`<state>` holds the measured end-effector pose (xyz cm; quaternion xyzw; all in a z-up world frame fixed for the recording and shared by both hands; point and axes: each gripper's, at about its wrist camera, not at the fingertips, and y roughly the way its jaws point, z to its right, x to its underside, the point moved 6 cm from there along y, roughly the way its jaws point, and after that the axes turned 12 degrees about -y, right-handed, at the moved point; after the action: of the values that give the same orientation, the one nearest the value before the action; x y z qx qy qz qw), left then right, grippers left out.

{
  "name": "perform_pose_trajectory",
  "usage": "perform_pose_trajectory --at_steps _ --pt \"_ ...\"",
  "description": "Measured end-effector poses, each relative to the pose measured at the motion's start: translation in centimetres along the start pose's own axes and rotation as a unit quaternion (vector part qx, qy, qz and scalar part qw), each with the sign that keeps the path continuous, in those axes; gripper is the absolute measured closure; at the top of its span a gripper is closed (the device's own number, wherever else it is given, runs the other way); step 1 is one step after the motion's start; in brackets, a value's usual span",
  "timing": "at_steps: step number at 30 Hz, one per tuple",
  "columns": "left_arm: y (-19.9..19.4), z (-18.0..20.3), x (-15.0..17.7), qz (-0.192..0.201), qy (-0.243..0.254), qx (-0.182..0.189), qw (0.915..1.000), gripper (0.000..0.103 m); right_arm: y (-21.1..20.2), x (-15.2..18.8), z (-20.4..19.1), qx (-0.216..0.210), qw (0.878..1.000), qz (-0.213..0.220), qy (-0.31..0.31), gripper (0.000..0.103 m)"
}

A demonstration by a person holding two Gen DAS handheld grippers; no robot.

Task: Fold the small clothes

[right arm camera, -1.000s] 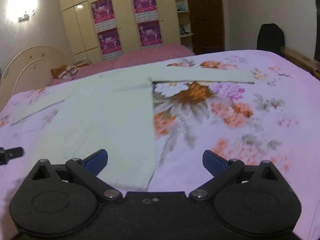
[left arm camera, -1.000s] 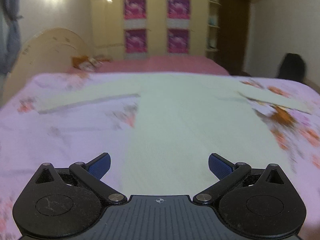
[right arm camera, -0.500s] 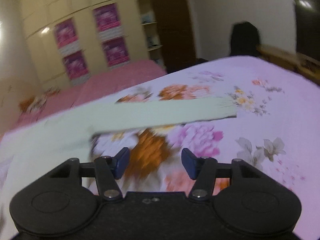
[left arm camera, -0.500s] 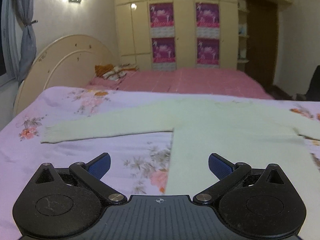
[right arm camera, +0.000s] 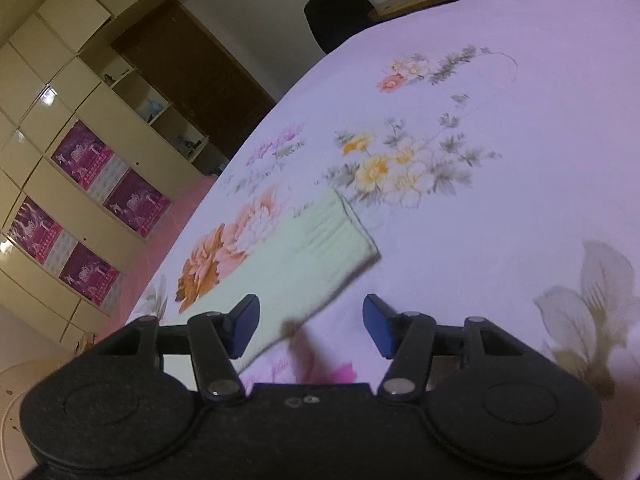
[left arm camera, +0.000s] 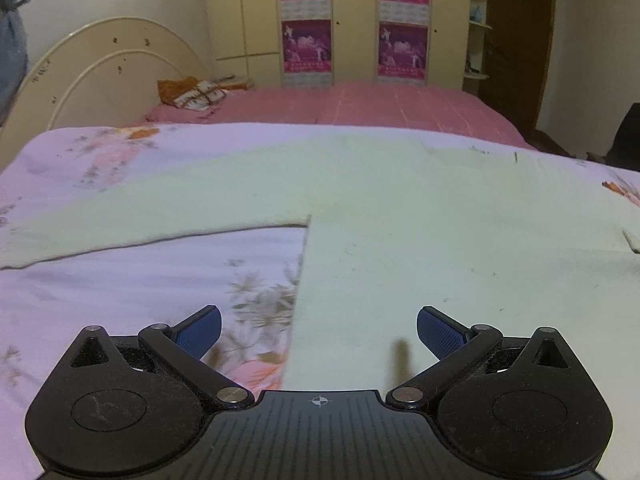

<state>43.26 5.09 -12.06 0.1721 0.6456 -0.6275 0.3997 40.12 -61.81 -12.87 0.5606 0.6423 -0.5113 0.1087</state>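
Bedspread (left arm camera: 100,280): sweater (left arm camera: 440,240) flat; both grippers' fingers apart, empty.

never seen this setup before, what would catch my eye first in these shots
The pale green sweater stands out, spread flat across the lilac floral bedsheet, one sleeve stretching left. In the right wrist view its other sleeve's ribbed cuff lies just ahead of the right gripper, whose jaws stand apart with nothing pressed between them. The left gripper is open over the sweater's side edge, and purple posters dot the wardrobe behind.
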Motion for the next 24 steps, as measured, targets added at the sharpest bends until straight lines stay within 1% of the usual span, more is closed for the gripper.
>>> perform_pose_trajectory --at_steps 2,4,5,7,8,9,10,11,13,16,18,21,24 --pt "0.7 0.5 -0.1 -0.002 0.002 0.000 1.0000 0.000 0.8 -0.5 -0.2 0.002 1.000 0.000 -0.003 0.049" --pt "1.3 0.7 -0.4 -0.004 0.001 0.000 1.0000 0.000 1.4 -1.0 -0.2 0.009 1.000 0.001 -0.009 0.057" --pt "1.6 0.8 -0.6 -0.004 0.000 -0.003 1.0000 0.000 1.5 -1.1 -0.2 0.011 1.000 0.000 -0.013 0.058" --pt "2.0 0.6 -0.9 -0.004 -0.007 -0.005 1.0000 0.000 2.0 -1.6 -0.2 0.017 1.000 -0.002 -0.021 0.068" --pt "2.1 0.4 -1.1 -0.006 -0.011 -0.012 0.9999 0.000 2.3 -1.9 -0.2 0.023 0.999 -0.003 -0.026 0.072" --pt "2.4 0.1 -1.3 -0.011 -0.015 -0.014 0.9997 0.000 2.4 -2.0 -0.2 0.027 0.999 -0.005 -0.032 0.081" --pt "2.6 -0.2 -1.5 -0.020 -0.018 -0.006 0.9996 0.000 2.5 -2.1 -0.2 0.034 0.999 -0.008 -0.040 0.093" --pt "2.8 -0.4 -1.7 -0.026 -0.022 0.001 0.9994 0.000 2.7 -2.3 -0.3 0.040 0.998 -0.013 -0.051 0.096" --pt "3.0 -1.5 -2.1 -0.031 -0.028 -0.003 0.9991 0.000 2.4 -2.7 -1.1 0.044 0.996 -0.007 -0.076 0.097" --pt "3.2 -2.5 -2.4 -0.038 -0.034 -0.008 0.9987 0.000 1.7 -2.9 -4.9 0.028 0.990 0.013 -0.141 0.097" --pt "3.0 -2.9 -2.5 -0.037 -0.033 -0.006 0.9987 0.000 1.5 -2.2 -8.8 0.002 0.981 0.018 -0.194 0.097" --pt "2.3 -3.3 -2.6 -0.031 -0.033 0.001 0.9989 0.000 1.8 0.2 -15.7 -0.051 0.963 0.013 -0.264 0.097" --pt "1.7 -4.2 -2.8 -0.023 -0.036 -0.004 0.9991 0.000 2.5 4.0 -23.1 -0.112 0.942 -0.002 -0.316 0.097"
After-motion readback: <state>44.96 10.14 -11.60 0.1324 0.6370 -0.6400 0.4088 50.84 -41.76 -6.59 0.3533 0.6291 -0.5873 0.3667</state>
